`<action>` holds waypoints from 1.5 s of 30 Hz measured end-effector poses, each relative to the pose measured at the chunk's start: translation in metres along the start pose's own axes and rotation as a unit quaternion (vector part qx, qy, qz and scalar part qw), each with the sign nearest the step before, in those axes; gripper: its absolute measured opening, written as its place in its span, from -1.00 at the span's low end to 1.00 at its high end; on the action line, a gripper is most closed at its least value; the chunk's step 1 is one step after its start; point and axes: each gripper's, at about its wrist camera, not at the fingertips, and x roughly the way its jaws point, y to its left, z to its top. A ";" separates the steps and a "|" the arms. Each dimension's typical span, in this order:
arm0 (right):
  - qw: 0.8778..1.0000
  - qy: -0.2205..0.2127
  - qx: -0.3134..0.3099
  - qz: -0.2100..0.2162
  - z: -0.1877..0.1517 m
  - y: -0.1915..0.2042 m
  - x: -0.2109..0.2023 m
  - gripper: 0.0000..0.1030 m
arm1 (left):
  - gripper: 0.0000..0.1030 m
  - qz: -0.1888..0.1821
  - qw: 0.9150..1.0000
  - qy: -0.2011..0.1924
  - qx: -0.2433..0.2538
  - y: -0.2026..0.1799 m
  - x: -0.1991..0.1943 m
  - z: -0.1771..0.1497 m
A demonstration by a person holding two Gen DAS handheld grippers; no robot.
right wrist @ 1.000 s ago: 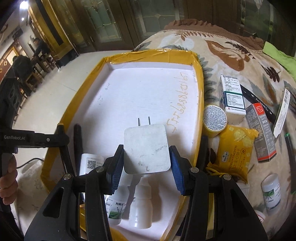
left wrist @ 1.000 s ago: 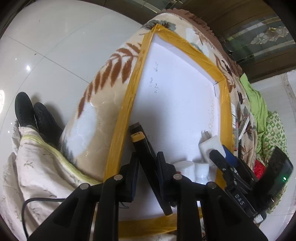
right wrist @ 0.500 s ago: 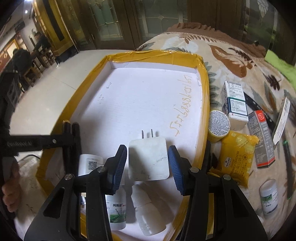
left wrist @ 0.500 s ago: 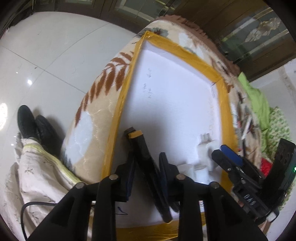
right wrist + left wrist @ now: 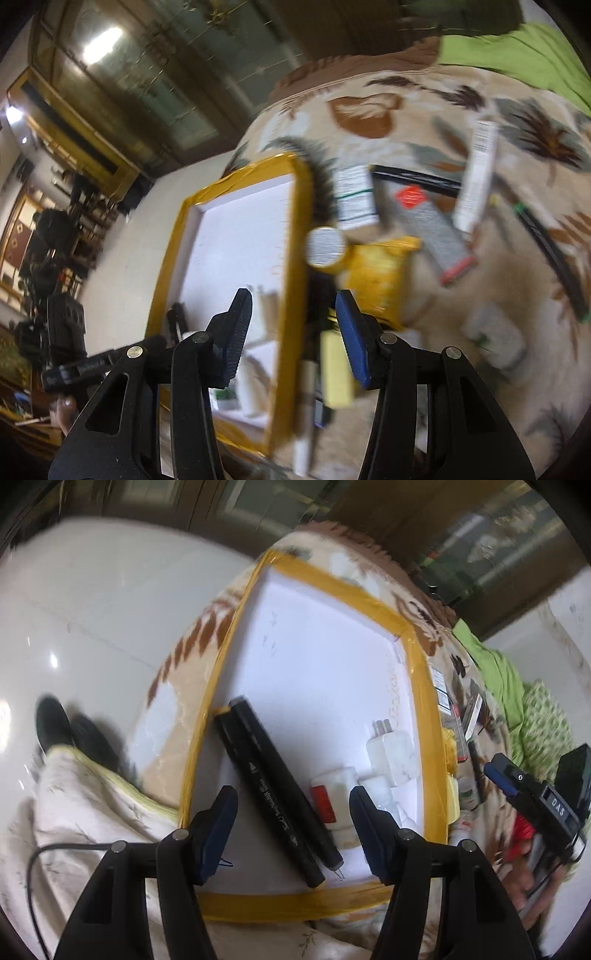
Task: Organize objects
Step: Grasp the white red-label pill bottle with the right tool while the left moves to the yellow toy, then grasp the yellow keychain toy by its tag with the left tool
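Released now, two black markers lie in the tray as the left tool spreads. Right tool, spread and empty, has swung toward three o'clock, leaving the charger behind.

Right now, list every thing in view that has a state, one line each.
left gripper: jaws opening, nothing gripped
black markers: two, lying side by side in the tray, free of the pads
tray: open-topped, partly filled
white charger: lying in the tray, prongs out
right gripper: open, empty, over the tray's edge

"DAS" on right claw body — marker print illegible.
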 end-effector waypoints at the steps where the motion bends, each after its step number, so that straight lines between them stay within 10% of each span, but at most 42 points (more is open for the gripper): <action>1: 1.000 0.000 0.000 -0.007 -0.003 -0.006 -0.004 -0.08 | 0.23 0.005 1.000 -0.016 0.011 -0.005 -0.005 -0.003; 6: 0.999 0.006 0.018 -0.034 -0.015 -0.044 -0.022 -0.08 | 0.29 -0.010 0.997 -0.052 0.054 -0.051 -0.019 -0.021; 19: 0.984 0.063 0.146 -0.081 -0.077 -0.101 -0.027 -0.08 | 0.25 -0.090 0.988 0.060 0.114 -0.182 0.045 -0.032; 28: 0.985 0.063 0.150 -0.060 -0.084 -0.107 -0.024 -0.08 | -0.11 -0.022 0.984 0.077 0.162 -0.218 0.091 -0.030; 31: 0.984 0.067 0.159 -0.048 -0.086 -0.111 -0.021 -0.07 | -0.59 0.022 0.981 0.077 0.178 -0.212 0.102 -0.031; 36: 0.984 0.074 0.159 -0.044 -0.080 -0.110 -0.008 -0.07 | -0.90 -0.064 0.987 0.063 0.135 -0.181 0.092 -0.034; 45: 0.987 0.076 0.125 -0.069 -0.075 -0.105 -0.001 -0.25 | -0.89 -0.110 0.987 0.064 0.097 -0.164 0.082 -0.038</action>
